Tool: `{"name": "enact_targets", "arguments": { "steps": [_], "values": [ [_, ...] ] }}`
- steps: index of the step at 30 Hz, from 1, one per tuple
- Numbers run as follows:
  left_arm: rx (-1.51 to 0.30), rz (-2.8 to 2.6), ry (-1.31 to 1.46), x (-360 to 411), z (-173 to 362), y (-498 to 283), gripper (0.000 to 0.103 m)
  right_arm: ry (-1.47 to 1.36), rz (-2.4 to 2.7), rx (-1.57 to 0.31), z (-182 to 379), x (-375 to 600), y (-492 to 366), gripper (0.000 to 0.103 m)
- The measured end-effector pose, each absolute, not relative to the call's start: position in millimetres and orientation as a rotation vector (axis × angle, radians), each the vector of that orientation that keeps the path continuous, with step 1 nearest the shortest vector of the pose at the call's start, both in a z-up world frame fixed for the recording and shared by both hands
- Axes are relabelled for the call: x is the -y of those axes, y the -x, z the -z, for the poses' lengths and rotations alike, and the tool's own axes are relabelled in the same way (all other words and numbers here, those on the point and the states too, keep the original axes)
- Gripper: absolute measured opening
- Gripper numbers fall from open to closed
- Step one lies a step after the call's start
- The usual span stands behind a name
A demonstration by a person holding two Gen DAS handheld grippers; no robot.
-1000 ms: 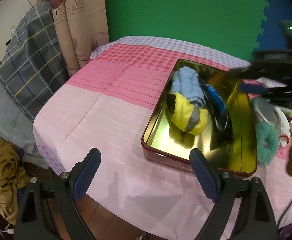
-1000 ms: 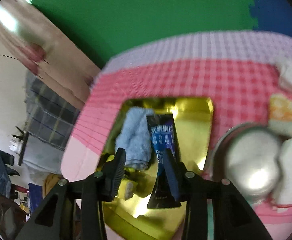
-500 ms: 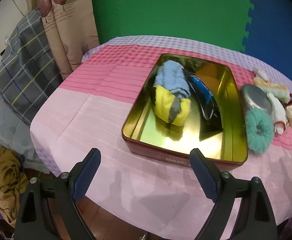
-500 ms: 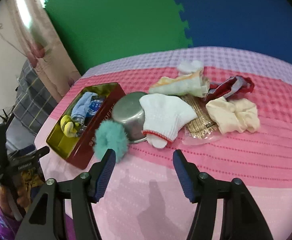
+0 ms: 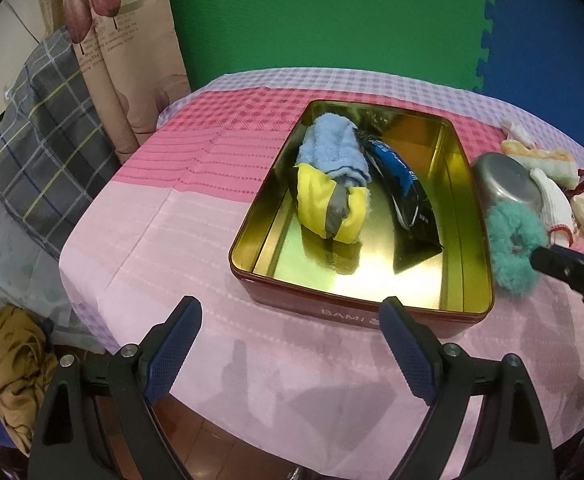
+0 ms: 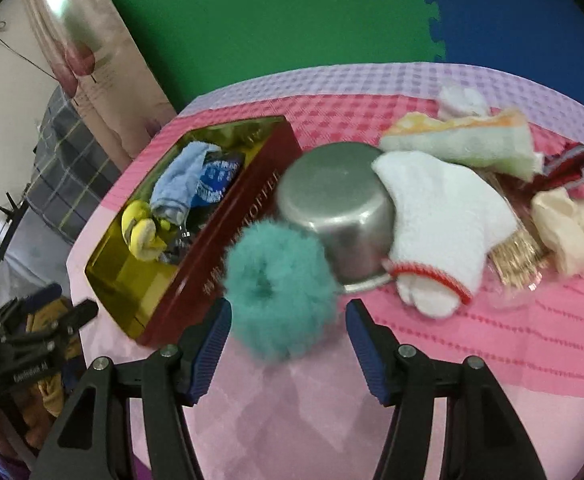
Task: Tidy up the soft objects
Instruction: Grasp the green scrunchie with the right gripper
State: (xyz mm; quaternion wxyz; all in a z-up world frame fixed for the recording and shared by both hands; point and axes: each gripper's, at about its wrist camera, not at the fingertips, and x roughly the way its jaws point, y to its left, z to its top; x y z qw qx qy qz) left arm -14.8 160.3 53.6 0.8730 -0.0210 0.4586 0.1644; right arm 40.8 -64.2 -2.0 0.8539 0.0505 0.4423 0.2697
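Teal fluffy scrunchie flat, hole upward | right gripper jaws wide, straddling it | left gripper jaws wide

Open gold-lined red tin on counter, holding rolled light-blue towel, yellow-grey cloth bundle touching it, dark blue packet alongside. Fluffy teal scrunchie just beside tin, touching upturned steel pot. White glove with red cuff draped against pot. Cream cloth, green-orange towel further right.
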Motion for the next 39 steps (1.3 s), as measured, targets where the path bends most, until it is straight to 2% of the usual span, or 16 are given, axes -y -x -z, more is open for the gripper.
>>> {"name": "enact_targets", "arguments": {
  "steps": [2,3,8,13,18,24,26,27,30,34,36,39],
  "values": [
    [-0.968,-0.343,0.040,-160,-52,14,0.088,-0.059,-0.555,-0.939,7,55,-46,0.032],
    [-0.973,-0.342,0.036,-159,-51,13,0.088,-0.050,-0.552,-0.964,13,52,-49,0.013],
    [-0.970,-0.349,0.015,-157,-51,14,0.088,-0.078,-0.561,-0.968,15,68,-38,0.013],
    [-0.974,-0.353,0.030,-159,-51,14,0.088,-0.038,-0.496,-0.944,-5,139,-19,0.013],
    [-0.980,-0.345,0.008,-150,-51,14,0.088,0.094,-0.452,-0.919,-19,210,-35,0.013],
    [-0.992,-0.344,-0.060,-130,-51,12,0.088,0.317,-0.378,-0.885,-13,220,-83,0.013],
    [-0.990,-0.345,-0.067,-126,-52,11,0.088,0.334,-0.371,-0.887,-12,223,-98,0.018],
    [-0.991,-0.345,-0.072,-123,-52,11,0.088,0.329,-0.383,-0.902,-11,226,-103,0.026],
    [-1.006,-0.344,-0.098,-116,-50,5,0.088,0.387,-0.345,-0.907,-10,225,-113,0.065],
    [-1.025,-0.334,-0.127,-105,-50,-1,0.088,0.509,-0.344,-0.842,-15,217,-114,0.071],
    [-1.006,-0.319,-0.128,-100,-55,-2,0.088,0.523,-0.405,-0.879,-12,213,-122,0.077],
    [-0.964,-0.311,-0.157,-92,-66,-2,0.088,0.541,-0.451,-0.949,2,209,-139,0.077]
  ]
}}
